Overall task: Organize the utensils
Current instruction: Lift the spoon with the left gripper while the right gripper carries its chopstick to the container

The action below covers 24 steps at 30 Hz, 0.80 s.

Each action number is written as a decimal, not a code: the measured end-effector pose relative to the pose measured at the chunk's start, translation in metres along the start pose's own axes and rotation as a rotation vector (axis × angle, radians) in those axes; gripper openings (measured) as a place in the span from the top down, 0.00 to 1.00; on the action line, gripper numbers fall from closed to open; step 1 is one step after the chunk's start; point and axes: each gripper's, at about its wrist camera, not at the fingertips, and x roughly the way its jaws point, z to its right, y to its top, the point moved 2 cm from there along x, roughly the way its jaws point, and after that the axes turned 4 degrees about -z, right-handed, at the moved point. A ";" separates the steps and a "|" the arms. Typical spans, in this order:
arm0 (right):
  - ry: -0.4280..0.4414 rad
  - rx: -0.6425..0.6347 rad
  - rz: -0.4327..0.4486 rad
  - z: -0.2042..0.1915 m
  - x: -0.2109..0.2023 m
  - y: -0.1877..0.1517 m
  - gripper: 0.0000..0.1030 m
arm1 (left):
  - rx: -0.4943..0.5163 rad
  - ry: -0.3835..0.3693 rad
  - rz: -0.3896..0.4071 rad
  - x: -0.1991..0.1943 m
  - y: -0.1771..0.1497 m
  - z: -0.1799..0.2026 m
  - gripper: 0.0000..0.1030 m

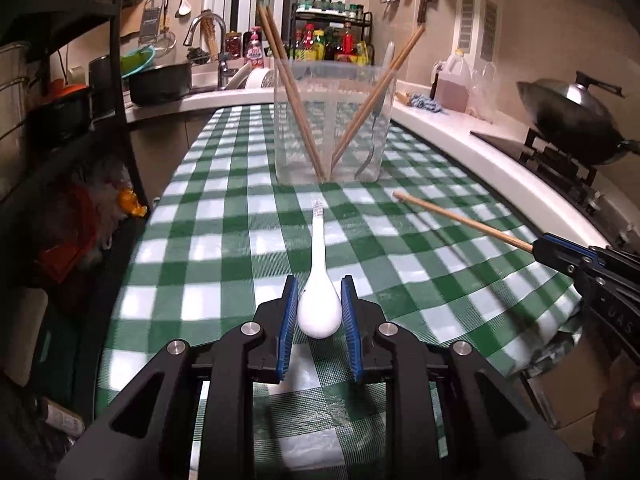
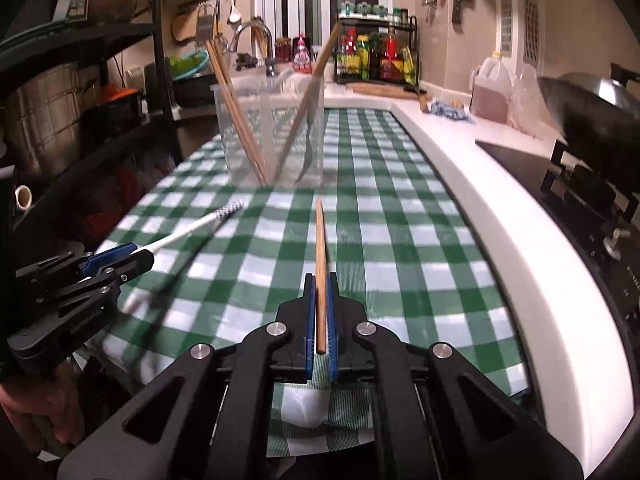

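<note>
A clear plastic holder (image 1: 334,120) stands on the green checked tablecloth (image 1: 224,240), with several wooden chopsticks (image 1: 292,92) and a metal fork (image 1: 370,156) in it. My left gripper (image 1: 319,298) is shut on the bowl of a white ceramic spoon (image 1: 318,292), handle pointing at the holder. My right gripper (image 2: 321,292) is shut on a single wooden chopstick (image 2: 320,264), held above the cloth and pointing at the holder (image 2: 272,132). The right gripper also shows in the left wrist view (image 1: 560,254), the left gripper in the right wrist view (image 2: 116,258), with the spoon (image 2: 192,228).
A white counter (image 2: 500,208) runs along the right with a stove (image 1: 560,156) and a wok (image 1: 576,116). A black shelf rack (image 1: 80,80) with pots stands left. A sink with faucet (image 1: 212,40) and a bottle rack (image 1: 332,40) are behind the holder.
</note>
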 end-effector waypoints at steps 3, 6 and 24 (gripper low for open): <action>0.008 0.005 0.033 0.001 -0.012 0.012 0.95 | 0.007 -0.019 0.026 -0.013 0.013 -0.003 0.79; 0.014 0.006 0.077 0.003 -0.026 0.027 0.95 | 0.010 -0.020 0.061 -0.024 0.029 -0.007 0.79; 0.058 0.018 0.208 0.011 -0.047 0.119 0.95 | 0.054 -0.011 0.177 -0.030 0.114 -0.015 0.80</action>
